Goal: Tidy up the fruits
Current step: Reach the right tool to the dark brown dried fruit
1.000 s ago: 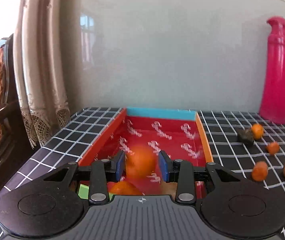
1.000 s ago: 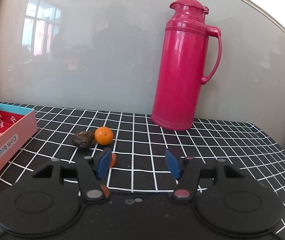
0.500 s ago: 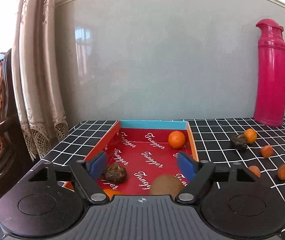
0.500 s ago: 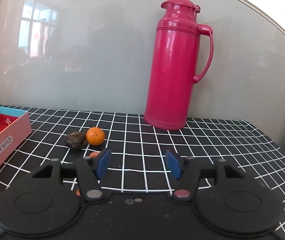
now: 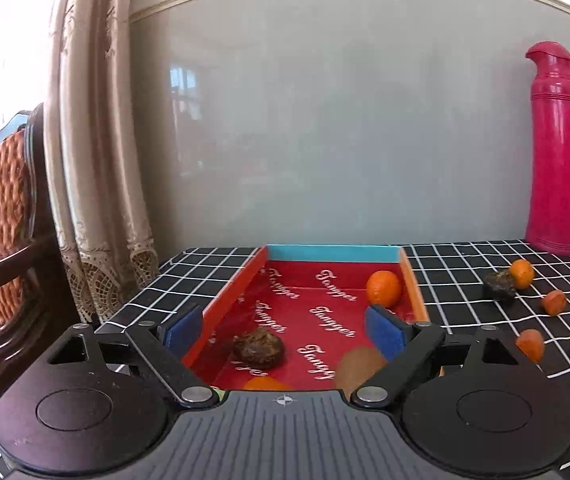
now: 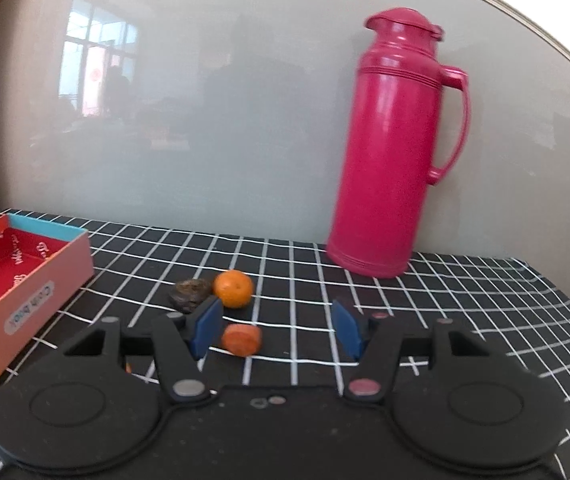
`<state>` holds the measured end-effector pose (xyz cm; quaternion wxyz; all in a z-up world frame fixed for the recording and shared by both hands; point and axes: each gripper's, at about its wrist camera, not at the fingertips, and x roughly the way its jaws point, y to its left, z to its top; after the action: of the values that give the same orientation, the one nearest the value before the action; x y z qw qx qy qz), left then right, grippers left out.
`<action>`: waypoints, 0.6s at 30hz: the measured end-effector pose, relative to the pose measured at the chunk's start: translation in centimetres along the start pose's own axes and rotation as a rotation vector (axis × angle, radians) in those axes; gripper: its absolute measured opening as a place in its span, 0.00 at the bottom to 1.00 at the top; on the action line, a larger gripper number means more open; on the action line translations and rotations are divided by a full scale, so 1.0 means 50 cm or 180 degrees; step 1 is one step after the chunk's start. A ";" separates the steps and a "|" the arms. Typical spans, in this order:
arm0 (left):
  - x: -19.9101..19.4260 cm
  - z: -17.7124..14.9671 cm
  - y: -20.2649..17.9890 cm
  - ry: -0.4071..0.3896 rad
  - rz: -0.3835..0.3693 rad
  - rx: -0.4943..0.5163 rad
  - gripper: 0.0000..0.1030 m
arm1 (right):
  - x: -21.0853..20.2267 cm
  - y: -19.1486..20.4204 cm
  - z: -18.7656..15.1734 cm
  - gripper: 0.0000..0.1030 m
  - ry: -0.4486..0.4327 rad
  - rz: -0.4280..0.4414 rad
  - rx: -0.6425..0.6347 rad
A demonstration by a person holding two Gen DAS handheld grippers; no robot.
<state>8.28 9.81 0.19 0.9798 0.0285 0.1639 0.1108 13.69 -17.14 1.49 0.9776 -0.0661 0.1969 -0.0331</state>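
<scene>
A red box (image 5: 237,292) with a blue far end holds an orange (image 5: 383,288), a dark wrinkled fruit (image 5: 258,347), a brown kiwi (image 5: 359,366) and another orange (image 5: 265,383) at the near edge. My left gripper (image 5: 283,327) is open and empty above the box's near half. On the cloth to the right lie an orange (image 6: 233,289), a dark fruit (image 6: 189,294) and an orange piece (image 6: 242,339). My right gripper (image 6: 277,327) is open and empty, with the orange piece just inside its left finger.
A tall pink thermos (image 6: 395,148) stands at the back by the wall. More orange pieces (image 5: 529,344) lie on the black checked tablecloth (image 6: 445,300). A curtain (image 5: 97,140) and a wooden chair (image 5: 1,208) stand left of the table.
My left gripper opened and dropped its orange, which now lies in the box's far right corner; the gripper rose. My right gripper shifted left, bringing the orange piece between its fingers.
</scene>
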 end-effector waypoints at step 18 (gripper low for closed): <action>0.022 -0.018 0.062 -0.0042 0.0174 -0.0063 0.86 | 0.080 0.080 0.014 0.58 0.0042 0.0218 -0.0082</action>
<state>8.35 13.09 -0.73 0.9777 0.0240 0.1555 0.1390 17.79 -13.44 0.03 0.9759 -0.0717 0.2059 0.0025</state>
